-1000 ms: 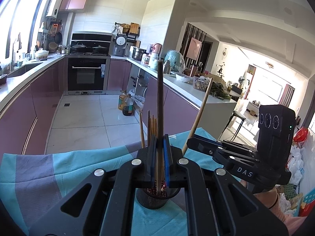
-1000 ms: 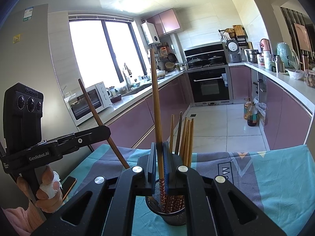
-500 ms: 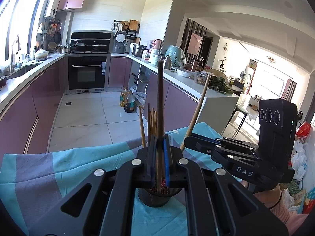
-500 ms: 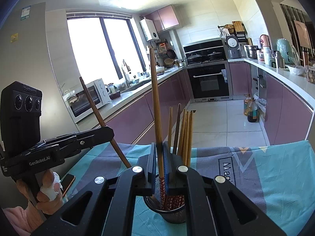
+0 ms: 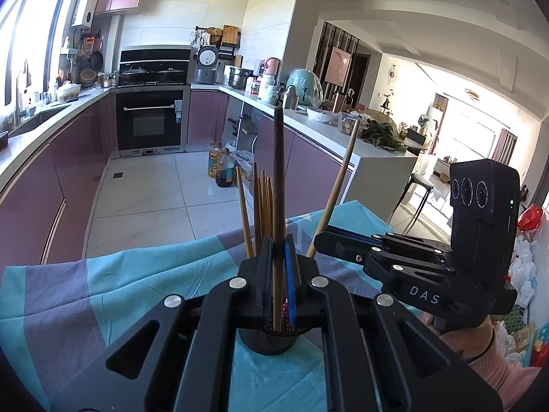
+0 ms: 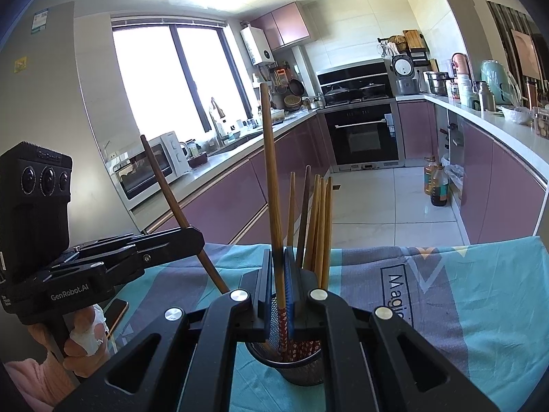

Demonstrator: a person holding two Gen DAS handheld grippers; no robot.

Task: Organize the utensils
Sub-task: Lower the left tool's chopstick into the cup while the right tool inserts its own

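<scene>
A black mesh cup [image 5: 271, 340] stands on the teal and grey cloth with several wooden chopsticks [image 5: 262, 206] upright in it. My left gripper [image 5: 278, 243] is shut on a dark brown chopstick [image 5: 278, 171], whose lower end reaches down into the cup. Directly over the cup [image 6: 302, 367], my right gripper [image 6: 278, 254] is shut on a light brown chopstick [image 6: 271, 178]; its red patterned lower end sits inside the cup. Each gripper shows in the other's view: the right gripper [image 5: 329, 240] at right, the left gripper [image 6: 192, 237] at left. Both held chopsticks lean slightly.
The cloth [image 6: 480, 292] covers the table up to its far edge, with kitchen floor beyond. A phone [image 6: 116, 312] lies on the cloth near the person's hand [image 6: 82, 340]. Oil bottles [image 6: 435, 185] stand on the floor by purple cabinets.
</scene>
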